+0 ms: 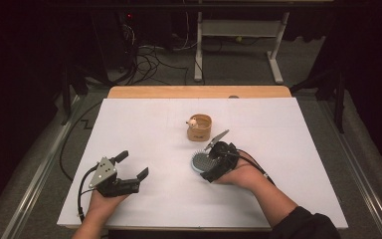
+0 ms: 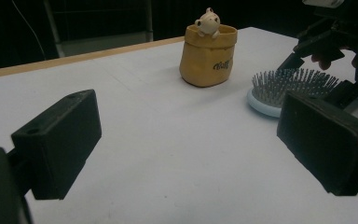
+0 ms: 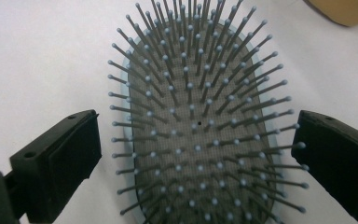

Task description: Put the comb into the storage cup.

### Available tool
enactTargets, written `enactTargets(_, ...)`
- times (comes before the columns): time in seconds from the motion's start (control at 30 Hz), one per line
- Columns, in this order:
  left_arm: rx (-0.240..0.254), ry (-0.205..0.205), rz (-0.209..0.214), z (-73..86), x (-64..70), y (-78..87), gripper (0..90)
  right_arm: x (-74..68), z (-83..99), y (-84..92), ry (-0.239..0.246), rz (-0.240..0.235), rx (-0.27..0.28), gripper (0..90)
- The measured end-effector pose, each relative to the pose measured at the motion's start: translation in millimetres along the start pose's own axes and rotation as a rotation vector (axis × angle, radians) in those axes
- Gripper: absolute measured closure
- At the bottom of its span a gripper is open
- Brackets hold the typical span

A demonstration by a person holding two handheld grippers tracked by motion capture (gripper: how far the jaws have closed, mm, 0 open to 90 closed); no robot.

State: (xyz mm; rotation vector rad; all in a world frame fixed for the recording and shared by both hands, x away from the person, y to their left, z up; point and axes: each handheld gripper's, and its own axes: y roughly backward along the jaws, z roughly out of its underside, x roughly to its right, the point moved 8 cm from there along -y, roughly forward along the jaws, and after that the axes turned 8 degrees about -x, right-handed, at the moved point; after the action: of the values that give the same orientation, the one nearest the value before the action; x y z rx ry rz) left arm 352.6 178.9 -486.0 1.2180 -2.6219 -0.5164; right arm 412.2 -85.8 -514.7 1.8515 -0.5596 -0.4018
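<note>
A light blue hairbrush (image 1: 198, 162) with grey bristles lies bristles-up on the white table (image 1: 288, 149). My right gripper (image 1: 210, 160) is open, with one jaw on each side of the brush head. In the right gripper view the hairbrush (image 3: 196, 107) lies between the two black jaws of the right gripper (image 3: 196, 156), and small gaps show on both sides. My left gripper (image 1: 132, 165) is open over bare table at the front left, holding nothing. In its own view the left gripper (image 2: 191, 140) faces the hairbrush (image 2: 279, 91) and the right gripper (image 2: 335, 42).
A tan pouch-shaped cup (image 1: 199, 127) with a small cream bear figure (image 1: 192, 122) on its rim stands just behind the brush. The cup (image 2: 208, 58) also appears in the left gripper view. A wooden table edge (image 1: 199, 92) runs along the back, with cables and a desk frame on the floor beyond.
</note>
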Motion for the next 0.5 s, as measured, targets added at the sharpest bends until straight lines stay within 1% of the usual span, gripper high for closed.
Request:
enactTargets(0.13,-0.001,0.001,-0.001,0.1,-0.3,0.0,7.2,-1.5,-2.9,-3.5,0.016,0.005,-0.014,3.2)
enactTargets(0.5,0.003,0.005,-0.003,-0.2,-0.9,0.2,7.2,-1.7,-4.5,-10.4,0.024,0.004,-0.034,6.0)
